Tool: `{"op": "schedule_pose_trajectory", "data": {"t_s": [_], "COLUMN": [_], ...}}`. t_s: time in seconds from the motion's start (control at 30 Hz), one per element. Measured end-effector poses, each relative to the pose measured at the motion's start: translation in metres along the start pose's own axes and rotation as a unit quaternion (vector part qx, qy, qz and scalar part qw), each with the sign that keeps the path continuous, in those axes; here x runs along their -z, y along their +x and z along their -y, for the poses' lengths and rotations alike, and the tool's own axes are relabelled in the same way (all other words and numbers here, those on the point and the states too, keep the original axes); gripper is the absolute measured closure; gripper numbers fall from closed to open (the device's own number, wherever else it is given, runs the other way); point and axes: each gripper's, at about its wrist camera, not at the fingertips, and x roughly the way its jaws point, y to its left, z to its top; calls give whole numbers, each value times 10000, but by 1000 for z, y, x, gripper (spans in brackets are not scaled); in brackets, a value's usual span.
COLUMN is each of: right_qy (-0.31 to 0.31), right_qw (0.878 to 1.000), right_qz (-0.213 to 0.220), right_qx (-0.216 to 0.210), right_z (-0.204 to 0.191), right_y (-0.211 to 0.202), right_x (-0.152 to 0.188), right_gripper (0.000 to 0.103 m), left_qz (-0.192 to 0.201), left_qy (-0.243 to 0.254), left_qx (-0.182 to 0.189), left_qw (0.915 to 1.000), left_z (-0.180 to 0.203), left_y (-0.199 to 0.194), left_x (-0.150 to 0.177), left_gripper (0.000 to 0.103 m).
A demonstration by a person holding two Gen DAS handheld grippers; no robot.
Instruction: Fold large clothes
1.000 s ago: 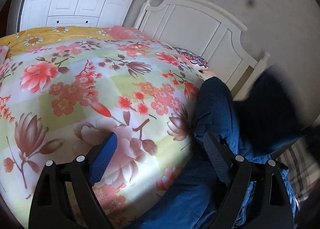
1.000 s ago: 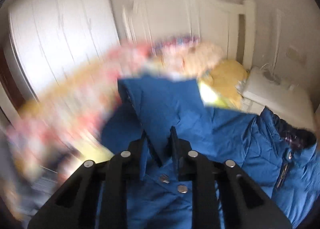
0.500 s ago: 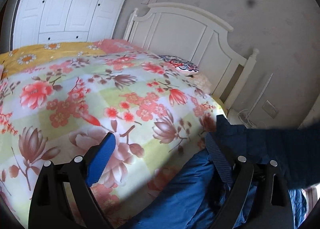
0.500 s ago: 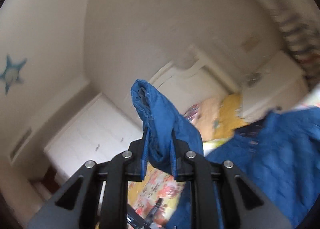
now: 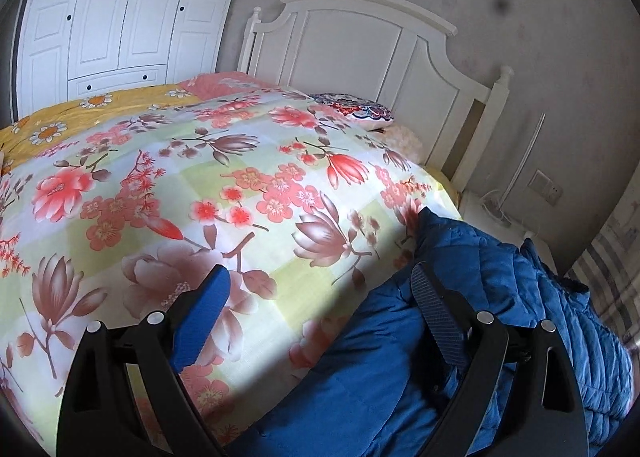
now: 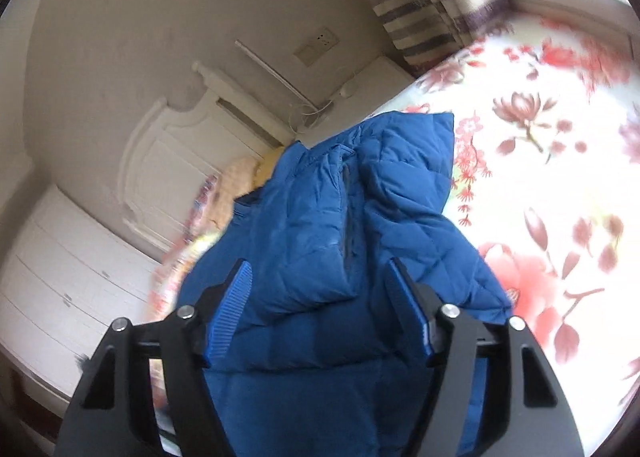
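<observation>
A blue quilted jacket [image 5: 472,297] lies bunched at the right edge of the floral bed cover [image 5: 200,185]. My left gripper [image 5: 320,289] stands open low over the cover; its right finger rests against the jacket's folds and nothing is pinched between the pads. In the right wrist view the jacket [image 6: 340,209] spreads on the cover [image 6: 552,161], one flap folded over the body. My right gripper [image 6: 320,277] hovers just above that flap with its jaws opening; the fabric lies below the gap and the pads do not press on it.
A white headboard [image 5: 360,41] stands at the far end, with a patterned pillow [image 5: 352,113] below it. White wardrobe doors [image 5: 120,9] fill the back left. A white bedside table [image 6: 380,73] with a cable and a striped curtain [image 6: 416,13] sit by the wall.
My right gripper held a blue flap shut, swung it across and down onto the jacket, then let go. The jacket's sleeve left the middle of the left wrist view. The left gripper barely shifted.
</observation>
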Motion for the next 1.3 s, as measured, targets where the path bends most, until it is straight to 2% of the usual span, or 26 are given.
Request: {"op": "schedule_pose_trajectory", "data": {"t_s": [0.13, 0.17, 0.2, 0.27, 0.33, 0.4, 0.43, 0.5, 0.53, 0.57, 0.6, 0.67, 0.7, 0.77, 0.9, 0.97, 1.03, 1.07, 1.17, 1.2, 1.27, 1.3], "right_qy": [-130, -195, -388, -722, -1279, -1422, -1571, -1957, -2172, -2365, -2667, -2872, -2968, -2976, -3080, -3066, -2990, -2970, -2955, -2963, -2968, -2967], "right_qw": [9996, 9995, 9988, 9962, 9878, 9818, 9762, 9687, 9643, 9599, 9537, 9484, 9436, 9366, 9307, 9316, 9353, 9363, 9371, 9365, 9361, 9363], "right_qz": [-188, -198, -236, -283, -261, -219, -36, 344, 475, 545, 508, 343, 170, -583, -707, -710, -740, -744, -737, -736, -734, -728], "right_qx": [144, 168, 186, 401, 852, 1239, 1492, 1488, 1437, 1406, 1297, 1297, 1457, 1754, 1843, 1816, 1741, 1721, 1705, 1725, 1739, 1731], "right_z": [-2, -4, -10, -23, -37, -44, -53, -78, -89, -98, -111, -119, -119, -104, -98, -96, -94, -93, -93, -93, -94, -94], "right_y": [13, 19, 25, 32, 41, 42, 38, 31, 29, 30, 37, 53, 68, 111, 128, 128, 128, 127, 125, 127, 128, 127], "right_x": [2, -1, -1, -2, -1, 0, 2, 6, 8, 8, 9, 5, 5, 7, 11, 12, 10, 9, 10, 9, 8, 8], "right_gripper": [38, 49, 71, 77, 79, 76, 73, 44, 39, 38, 38, 40, 42, 41, 39, 39, 38, 38, 39, 39, 39, 39], "left_qz": [-23, -33, -48, -72, -77, -74, -79, -103, -112, -113, -106, -100, -99, -36, 153, 269, 199, 75, -390, -551, -1016, -1432], "left_qy": [72, 76, 77, 70, 62, 80, 90, 112, 121, 124, 123, 126, 140, 220, 659, 1121, 1566, 1834, 2639, 2896, 3276, 3415], "left_qx": [-19, -23, -26, -27, -21, -32, -31, -34, -36, -46, -44, -29, -4, 74, 318, 541, 849, 1009, 1152, 1156, 772, 572], "left_qw": [10000, 10000, 10000, 9999, 9999, 9999, 9999, 9999, 9999, 9998, 9999, 9999, 9999, 9997, 9972, 9919, 9838, 9778, 9568, 9485, 9362, 9271], "left_z": [2, 3, 3, 2, 2, 3, 3, 4, 4, 4, 4, 5, 5, 8, 32, 59, 92, 114, 175, 195, 220, 229], "left_y": [1, 1, 2, 3, 2, 2, 3, 4, 5, 5, 5, 5, 5, 1, -17, -29, -33, -31, -9, 2, 34, 57], "left_x": [1, 1, 1, 1, 1, 1, 1, 1, 1, 1, 1, 1, 1, 1, 0, 0, 2, 3, 15, 22, 40, 54], "left_gripper": [15, 15, 15, 15, 15, 15, 15, 15, 15, 15, 15, 15, 15, 15, 15, 15, 15, 15, 15, 15, 15, 11]}}
